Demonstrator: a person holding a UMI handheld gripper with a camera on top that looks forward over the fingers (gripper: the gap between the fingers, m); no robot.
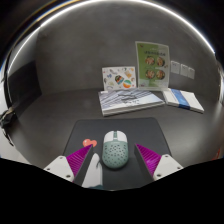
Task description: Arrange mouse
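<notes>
A pale mint-green mouse [114, 149] with a perforated shell lies on a dark mouse mat [135, 131] on the table. My gripper [113, 160] is open, with its two magenta-padded fingers [77, 158] spread wide on either side of the mouse. The mouse stands between the fingers with a gap on each side and rests on the mat. A small orange-pink object [90, 143] lies on the mat just left of the mouse, near the left finger.
Beyond the mat lie printed booklets [131, 98] and a blue-and-white leaflet [184, 98]. An upright green sign [152, 61] and a smaller picture card [118, 77] stand behind them. A dark object [6, 118] sits at the table's far left.
</notes>
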